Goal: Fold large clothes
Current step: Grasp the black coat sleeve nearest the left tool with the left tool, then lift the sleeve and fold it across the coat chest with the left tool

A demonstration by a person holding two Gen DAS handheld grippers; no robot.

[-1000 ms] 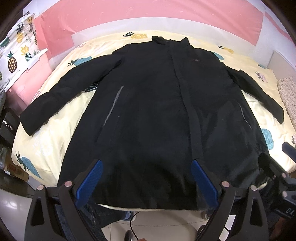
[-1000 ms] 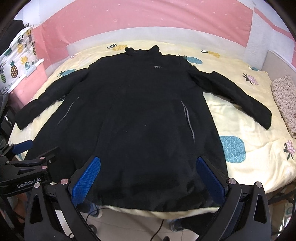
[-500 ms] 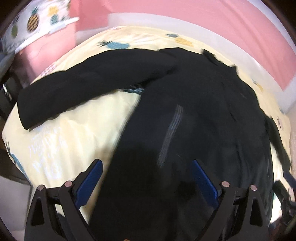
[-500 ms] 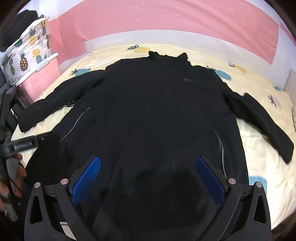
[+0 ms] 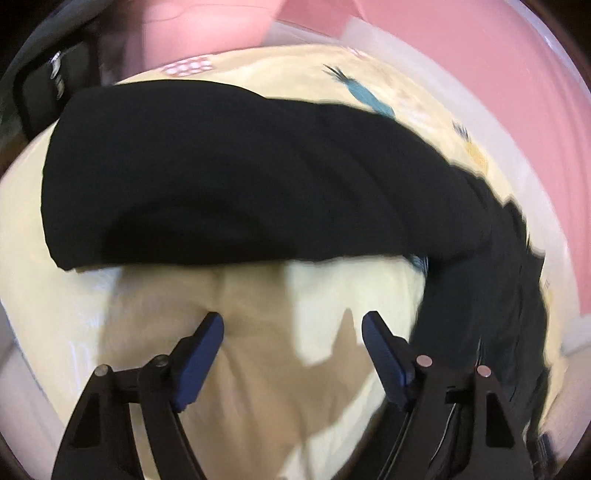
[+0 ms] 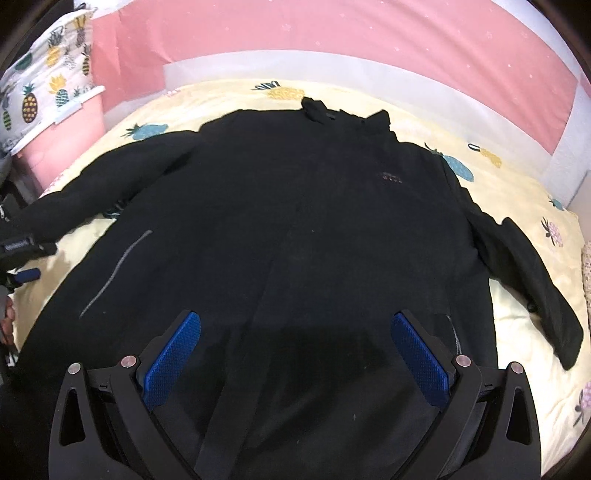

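Observation:
A long black coat (image 6: 295,240) lies spread flat, front up, on a yellow pineapple-print bedsheet (image 6: 524,199), both sleeves stretched out sideways. In the left wrist view its left sleeve (image 5: 221,177) fills the frame, cuff end toward the picture's left. My left gripper (image 5: 291,325) hovers over bare sheet just short of that sleeve; its jaws are closing with nothing between them. My right gripper (image 6: 295,325) hangs open above the coat's lower front, holding nothing. The left gripper (image 6: 27,275) also shows at the left edge of the right wrist view, beside the sleeve.
A pink wall (image 6: 332,33) runs behind the bed. A pineapple-print cushion (image 6: 44,85) sits on a pink stand at the back left. A dark bag or chair (image 5: 48,85) stands past the sleeve's cuff. A speckled cushion (image 6: 586,266) lies at the right edge.
My left gripper has swung left from the coat's hem to the left sleeve, rolled, and narrowed its jaws. My right gripper has shifted toward the coat's middle and lower.

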